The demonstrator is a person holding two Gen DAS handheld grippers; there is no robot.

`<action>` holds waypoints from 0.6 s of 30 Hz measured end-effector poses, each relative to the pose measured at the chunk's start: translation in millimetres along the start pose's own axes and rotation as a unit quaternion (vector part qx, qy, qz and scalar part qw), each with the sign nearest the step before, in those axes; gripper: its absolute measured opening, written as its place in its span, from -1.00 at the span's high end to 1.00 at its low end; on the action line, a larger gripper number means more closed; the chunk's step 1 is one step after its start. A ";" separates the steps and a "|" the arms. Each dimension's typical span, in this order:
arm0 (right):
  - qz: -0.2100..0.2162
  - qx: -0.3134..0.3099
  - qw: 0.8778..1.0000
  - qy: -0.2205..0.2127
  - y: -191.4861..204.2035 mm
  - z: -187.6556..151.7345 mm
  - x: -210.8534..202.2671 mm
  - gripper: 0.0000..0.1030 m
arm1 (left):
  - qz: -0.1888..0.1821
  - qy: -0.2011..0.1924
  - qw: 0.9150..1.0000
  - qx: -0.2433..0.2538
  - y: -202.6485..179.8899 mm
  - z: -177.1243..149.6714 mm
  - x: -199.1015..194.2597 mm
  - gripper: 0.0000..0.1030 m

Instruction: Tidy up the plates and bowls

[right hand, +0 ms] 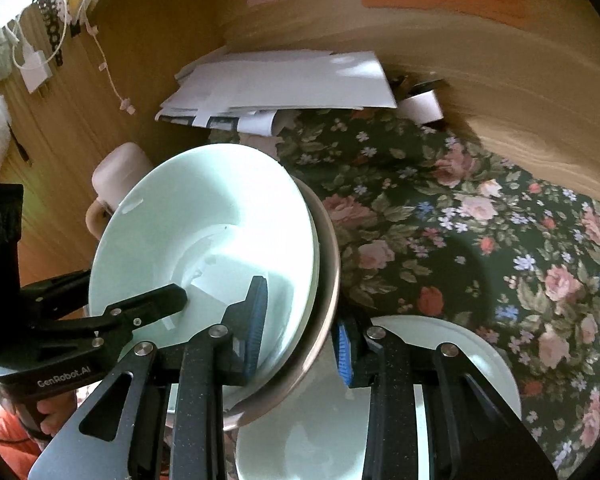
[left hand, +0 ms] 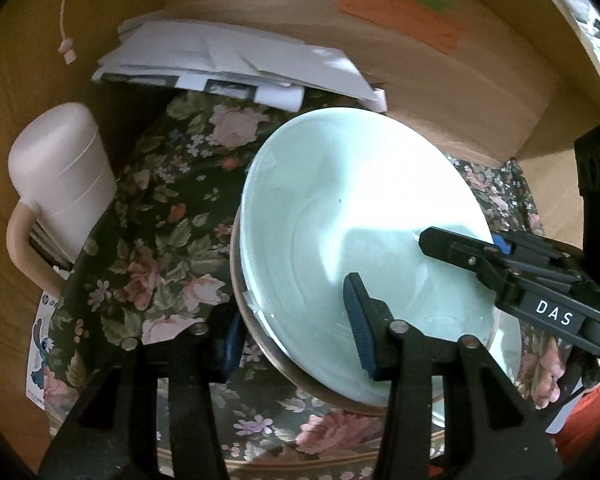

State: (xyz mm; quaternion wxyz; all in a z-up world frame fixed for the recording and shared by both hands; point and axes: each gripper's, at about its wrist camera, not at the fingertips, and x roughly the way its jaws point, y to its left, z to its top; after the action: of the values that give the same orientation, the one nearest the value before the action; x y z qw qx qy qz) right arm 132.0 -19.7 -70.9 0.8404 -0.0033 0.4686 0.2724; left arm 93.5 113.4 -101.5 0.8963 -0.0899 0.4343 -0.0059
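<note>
Both grippers, left gripper (left hand: 296, 320) and right gripper (right hand: 302, 330), clench the nested bowls' (right hand: 204, 232) rims between their jaws; uneven lifting could slip them onto the plate (right hand: 460, 344) below.

- I count two pale green glazed bowls (right hand: 204, 216), nested.
- One pale round plate (right hand: 452, 344).
- One pink lidded mug (left hand: 60, 176).
- One stack of white papers (left hand: 236, 68).
</note>
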 end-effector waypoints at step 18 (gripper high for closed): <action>-0.034 0.028 0.999 -0.029 -29.7 -23.6 -47.8 0.46 | -0.035 0.000 0.998 0.044 -55.6 -8.6 -4.3 0.11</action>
State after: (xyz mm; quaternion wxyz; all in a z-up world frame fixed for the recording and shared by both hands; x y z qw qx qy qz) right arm 107.4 -72.9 -53.9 0.8625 0.0119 0.4506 0.2302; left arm 87.9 57.7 -94.1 0.8985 -0.0657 0.4304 -0.0566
